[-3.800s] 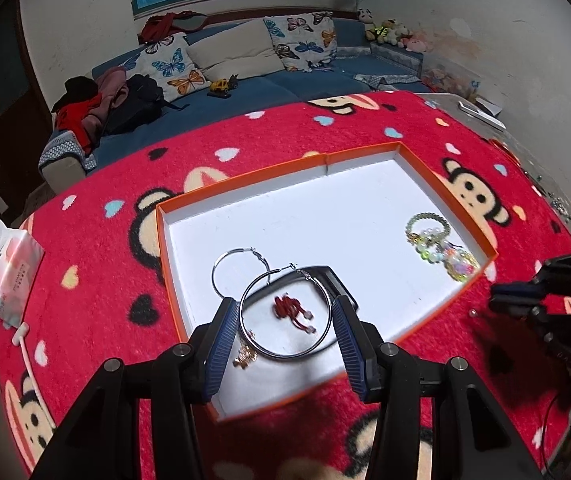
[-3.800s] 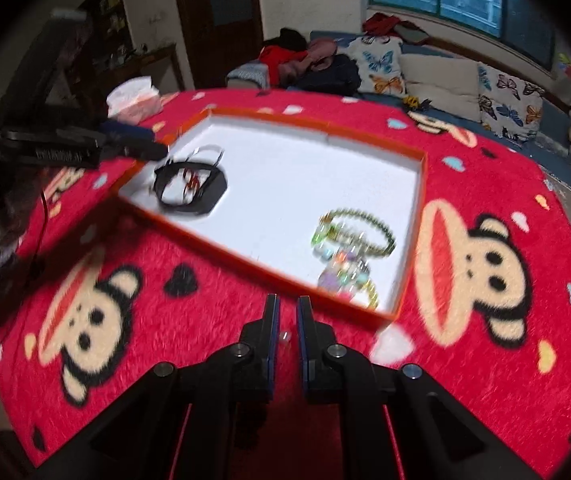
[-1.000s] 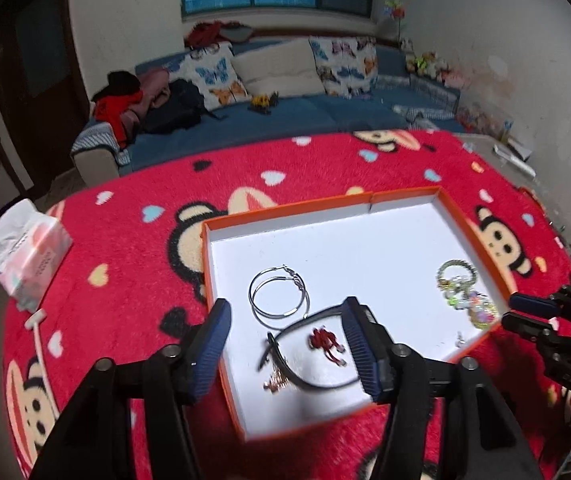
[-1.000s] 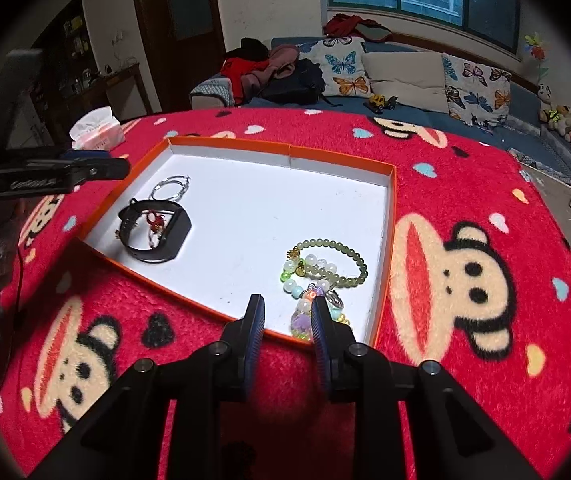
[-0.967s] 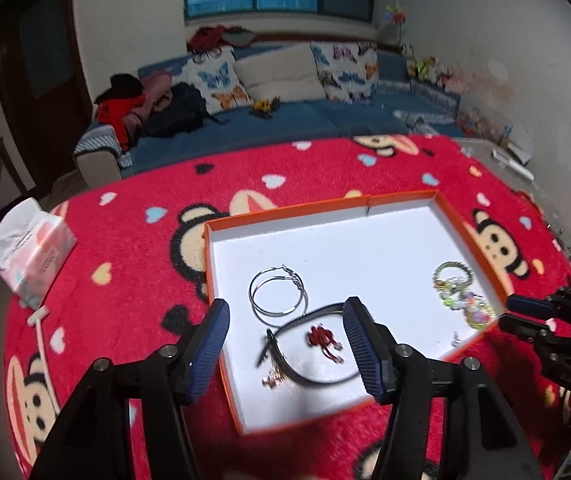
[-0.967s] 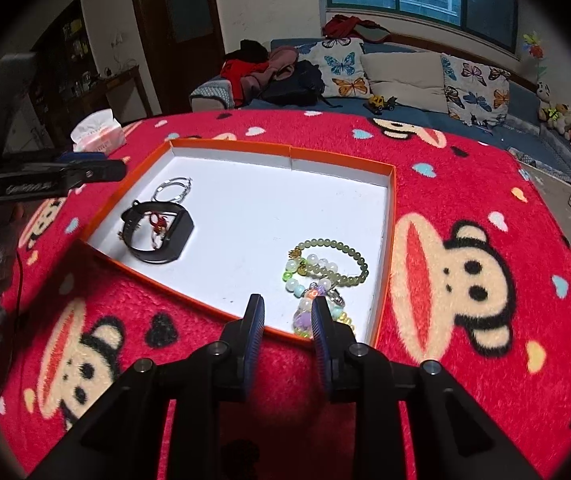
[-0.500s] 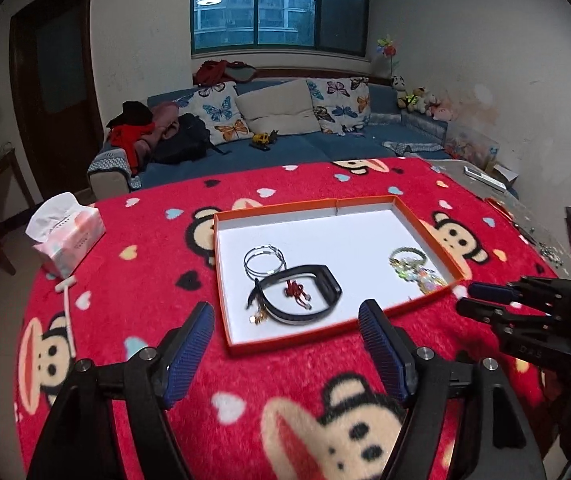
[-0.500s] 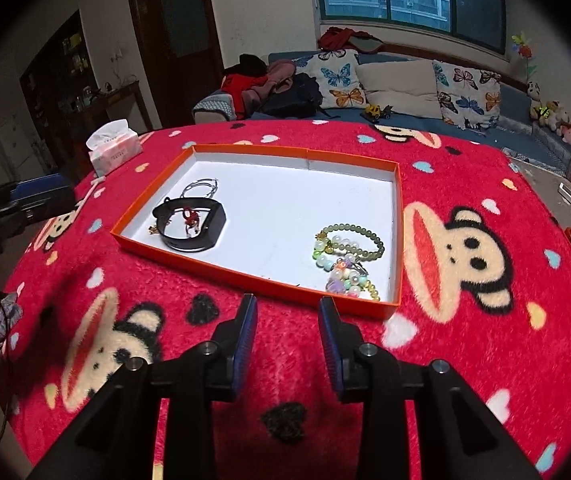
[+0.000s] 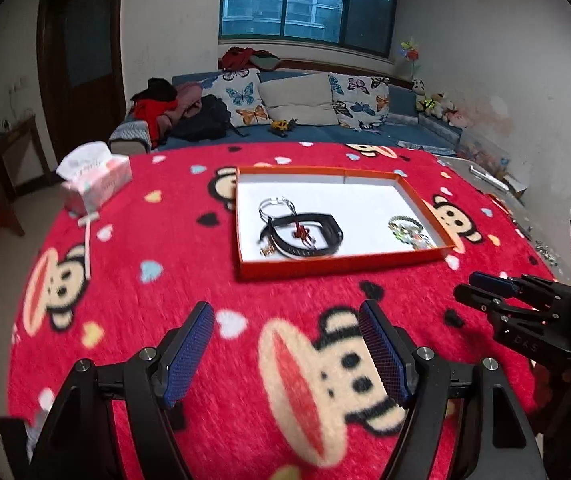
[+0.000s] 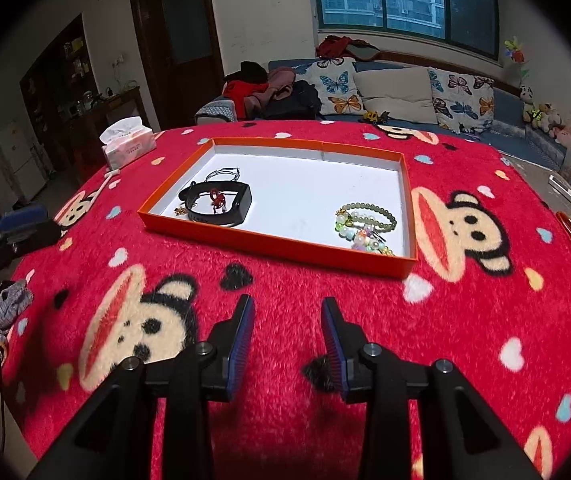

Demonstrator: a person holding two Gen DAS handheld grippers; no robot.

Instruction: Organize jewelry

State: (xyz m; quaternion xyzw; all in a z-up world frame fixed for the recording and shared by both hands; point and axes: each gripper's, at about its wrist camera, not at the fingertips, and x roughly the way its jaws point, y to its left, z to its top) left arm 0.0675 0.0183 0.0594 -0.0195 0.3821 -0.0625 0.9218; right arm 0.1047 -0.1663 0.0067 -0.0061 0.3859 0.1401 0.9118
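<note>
- The jewelry all lies inside the shallow orange tray (image 10: pixel 285 249) on the worktop, so the sorting looks close to finished; nothing loose shows on the red cloth (image 10: pixel 293 292) in front of it.
- At the tray's left end sit thin silver hoop earrings (image 10: pixel 224 173), a black band (image 10: pixel 216 202) ringed around a small red knotted charm (image 10: pixel 218 197), and a tiny gold piece (image 10: pixel 181 211) just beside the band.
- At the right end, well apart, lie a pale green bead bracelet (image 10: pixel 367 216) and a pastel bead bracelet (image 10: pixel 367 242), touching.
- The left gripper (image 9: pixel 287 354) has its fingers spread wide and holds nothing; the right gripper (image 10: pixel 287 340) has just been opening, with nothing between its fingers.
- The tray is stiff card with a white floor; the cloth is plush, printed with monkey faces and hearts.
- A soft tissue pack (image 10: pixel 127 141) stands far left.
</note>
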